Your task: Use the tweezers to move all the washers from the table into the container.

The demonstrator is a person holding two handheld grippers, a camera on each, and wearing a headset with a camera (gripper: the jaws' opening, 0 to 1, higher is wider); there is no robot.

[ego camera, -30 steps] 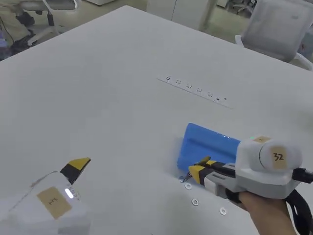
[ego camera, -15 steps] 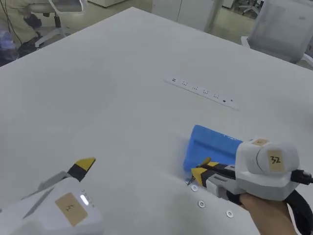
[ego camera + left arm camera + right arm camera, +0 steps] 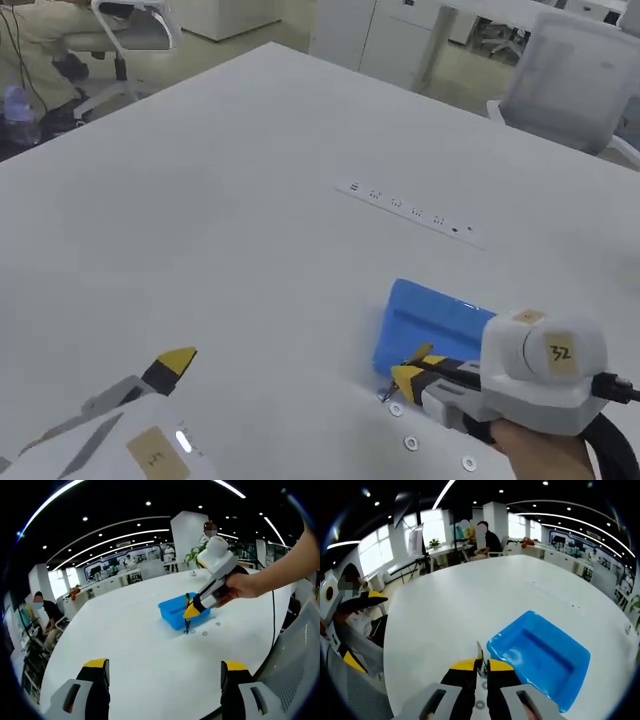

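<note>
- A white table (image 3: pixel 250 200) is recorded in the head view, with a strip of sockets (image 3: pixel 410 212) set flush into its surface.
- A shallow blue rectangular plastic container (image 3: pixel 432 318) is found standing on the table, on the near right side.
- The right tool (image 3: pixel 408 368) is held in a hand (image 3: pixel 540 455) at the near edge of the container.
- The jaws of the right tool are drawn narrow and are clamped on a pair of thin metal tweezers (image 3: pixel 479 656), which project forward between them.
- The tweezers are pointed down at the table, and their tip is placed just in front of the container's near wall.
- Three small round metal washers (image 3: pixel 411 442) are noted lying flat on the table in a loose row, outside the container and just beside it.
- The washer nearest the container lies right by the tip of the tweezers. Whether it is touched or gripped cannot be told.
- The left tool (image 3: pixel 164 667) is held over the near left of the table, well apart from the container and the washers. Its jaws are spread wide, with nothing between them.
- In the left gripper view, the right tool is seen across the table, with the tweezers hanging from it beside the washers.
</note>
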